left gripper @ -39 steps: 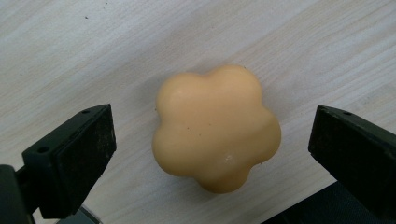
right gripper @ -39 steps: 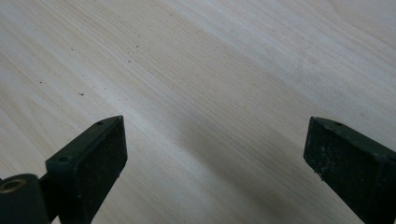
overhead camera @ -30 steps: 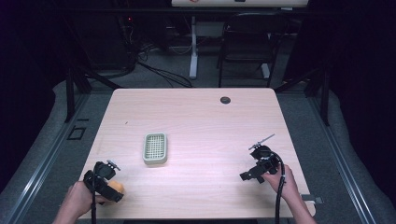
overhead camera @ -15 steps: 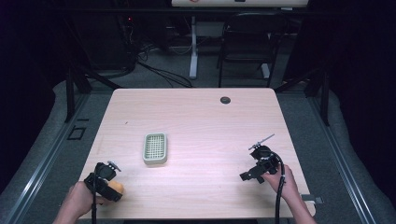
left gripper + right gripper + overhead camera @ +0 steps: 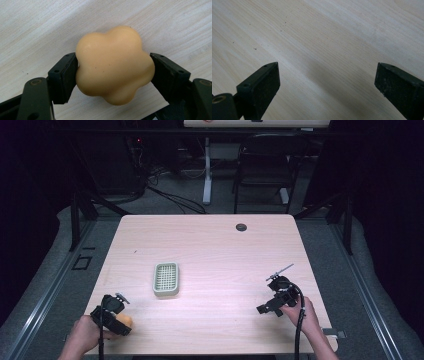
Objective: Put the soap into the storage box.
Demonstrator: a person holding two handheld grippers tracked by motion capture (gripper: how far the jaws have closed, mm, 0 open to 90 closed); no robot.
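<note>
Orange lumpy soap (image 5: 114, 65) pinched in the left gripper (image 5: 114, 316), right gripper (image 5: 274, 303) wide open and empty; smooth lobes could squirt free

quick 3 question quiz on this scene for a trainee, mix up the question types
1. True or false: the left gripper has its jaws closed on the yellow flower-shaped soap.
2. Multiple choice: the right gripper is A) shut on the green soap dish, B) open over bare table, C) holding a cable.
3. Fill in: in the high view, the green soap dish lies nearer the person's ____ gripper.

Key: 1 true; 2 B; 3 left
</note>
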